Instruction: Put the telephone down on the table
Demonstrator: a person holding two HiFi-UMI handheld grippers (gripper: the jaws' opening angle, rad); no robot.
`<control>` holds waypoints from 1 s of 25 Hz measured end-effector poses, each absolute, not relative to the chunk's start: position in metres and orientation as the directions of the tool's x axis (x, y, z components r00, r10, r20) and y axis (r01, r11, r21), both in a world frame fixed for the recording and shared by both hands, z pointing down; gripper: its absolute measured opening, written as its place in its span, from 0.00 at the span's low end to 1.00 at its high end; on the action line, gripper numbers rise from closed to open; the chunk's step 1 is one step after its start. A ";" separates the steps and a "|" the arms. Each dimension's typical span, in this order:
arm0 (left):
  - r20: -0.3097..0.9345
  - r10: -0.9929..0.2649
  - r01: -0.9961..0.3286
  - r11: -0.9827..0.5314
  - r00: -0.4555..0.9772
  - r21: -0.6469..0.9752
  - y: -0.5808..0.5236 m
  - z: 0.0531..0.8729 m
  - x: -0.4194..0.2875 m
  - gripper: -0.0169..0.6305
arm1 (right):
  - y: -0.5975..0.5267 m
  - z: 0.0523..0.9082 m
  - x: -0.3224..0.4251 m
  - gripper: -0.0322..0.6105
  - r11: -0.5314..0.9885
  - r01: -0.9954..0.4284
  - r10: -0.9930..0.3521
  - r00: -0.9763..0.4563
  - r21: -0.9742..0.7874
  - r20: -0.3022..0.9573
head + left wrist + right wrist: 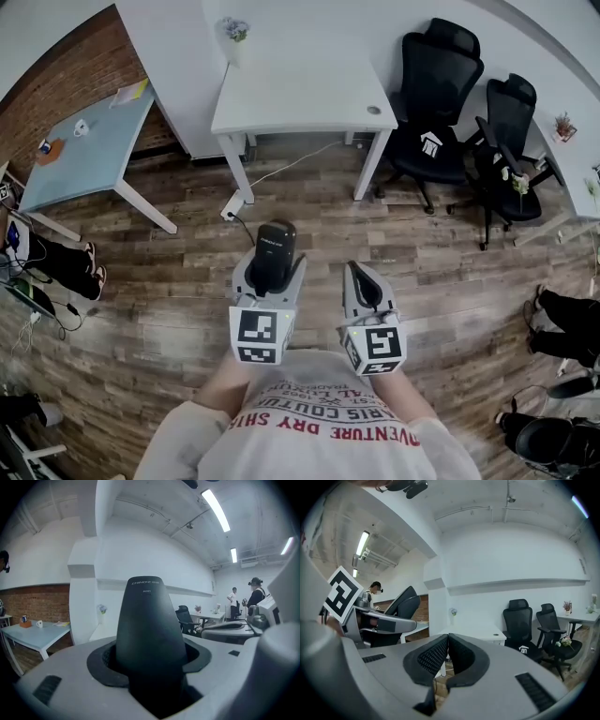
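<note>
Wood flooring (187, 281) is filling the head view, with a white desk (300, 94) standing ahead against the wall, a blue desk (84, 150) off to the left and two black chairs (436, 103) at the right. A cable (281, 164) is trailing across the floor under the white desk.

The person is holding both grippers out in front of the body, well short of the white desk. The left gripper (272, 270) is gripping a black phone (275, 239): its jaws are standing wide apart with their dark pads pressing on the handset's lower part. In the left gripper view the phone (150, 620) is rising upright out of the gripper (150, 672), its rounded top pointing away from the camera. The phone is hanging in the air above the floor, touching neither desk.

The right gripper (364, 281) is hovering just beside the left one. In the right gripper view its jaws (446, 644) are meeting at the tips, with nothing between them.
</note>
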State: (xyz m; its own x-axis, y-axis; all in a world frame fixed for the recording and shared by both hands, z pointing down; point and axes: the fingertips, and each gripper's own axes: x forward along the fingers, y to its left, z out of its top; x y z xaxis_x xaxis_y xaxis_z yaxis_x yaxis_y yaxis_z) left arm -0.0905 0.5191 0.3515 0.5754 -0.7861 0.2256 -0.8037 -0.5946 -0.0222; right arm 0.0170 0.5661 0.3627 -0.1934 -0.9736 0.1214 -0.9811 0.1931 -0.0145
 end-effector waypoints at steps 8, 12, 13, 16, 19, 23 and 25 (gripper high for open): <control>0.300 -0.770 -0.811 -0.585 0.563 0.018 0.507 0.383 -0.073 0.49 | 0.549 0.391 0.031 0.09 0.226 -0.972 -0.954 -0.234 -0.063 0.186; 0.305 -0.761 -0.804 -0.594 0.573 0.026 0.483 0.386 -0.068 0.49 | 0.526 0.396 0.035 0.09 0.222 -0.974 -0.954 -0.228 -0.052 0.196; 0.302 -0.759 -0.801 -0.597 0.577 0.030 0.475 0.385 -0.068 0.49 | 0.518 0.396 0.037 0.09 0.215 -0.975 -0.955 -0.221 -0.052 0.199; 0.295 -0.752 -0.794 -0.605 0.590 0.047 0.446 0.385 -0.073 0.49 | 0.489 0.396 0.038 0.09 0.193 -0.980 -0.959 -0.198 -0.044 0.204; 0.289 -0.747 -0.789 -0.612 0.599 0.056 0.412 0.384 -0.084 0.49 | 0.454 0.394 0.030 0.09 0.177 -0.984 -0.962 -0.181 -0.037 0.204; 0.276 -0.745 -0.785 -0.616 0.607 0.061 0.360 0.379 -0.107 0.49 | 0.404 0.390 0.007 0.09 0.170 -0.985 -0.965 -0.171 -0.024 0.199; 0.273 -0.744 -0.783 -0.618 0.609 0.062 0.334 0.377 -0.120 0.49 | 0.379 0.388 -0.006 0.09 0.167 -0.986 -0.966 -0.167 -0.016 0.199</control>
State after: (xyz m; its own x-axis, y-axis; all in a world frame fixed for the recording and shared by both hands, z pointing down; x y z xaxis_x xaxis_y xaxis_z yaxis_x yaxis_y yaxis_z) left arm -0.1196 0.3338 0.3774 0.6092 -0.7444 0.2734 -0.7834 -0.6183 0.0622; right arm -0.0063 0.3786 0.3884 -0.1672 -0.9657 0.1987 -0.9858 0.1673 -0.0163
